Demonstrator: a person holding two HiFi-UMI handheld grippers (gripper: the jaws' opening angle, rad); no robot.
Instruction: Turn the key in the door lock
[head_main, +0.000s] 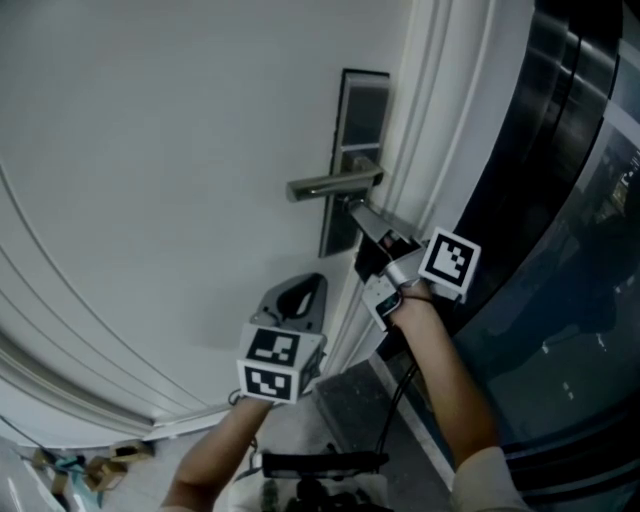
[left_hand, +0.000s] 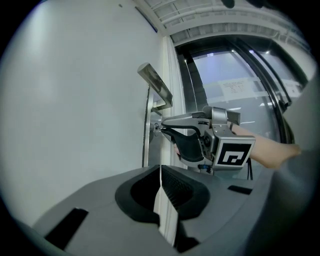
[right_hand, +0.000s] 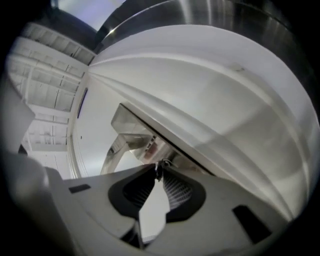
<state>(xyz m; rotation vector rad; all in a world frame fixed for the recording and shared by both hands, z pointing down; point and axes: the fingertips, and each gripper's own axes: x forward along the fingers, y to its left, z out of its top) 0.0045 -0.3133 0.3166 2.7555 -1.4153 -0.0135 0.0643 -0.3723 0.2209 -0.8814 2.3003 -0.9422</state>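
Observation:
The white door (head_main: 150, 150) carries a dark lock plate (head_main: 352, 130) with a metal lever handle (head_main: 335, 185). Just below the handle, my right gripper (head_main: 356, 212) reaches level to the plate. Its tips close on the small key (right_hand: 159, 165) in the lock. From the left gripper view the key (left_hand: 156, 127) shows at the plate, pinched between the right gripper's (left_hand: 160, 128) upper and lower fingers. My left gripper (head_main: 300, 298) hangs lower, off the door, jaws shut with nothing between them (left_hand: 160, 172). The keyhole itself is hidden.
The white door frame (head_main: 420, 120) runs beside the lock, with a dark glass panel (head_main: 570, 200) to its right. A person's forearms come up from below. Small clutter (head_main: 80, 465) and a black bar (head_main: 320, 463) lie on the floor.

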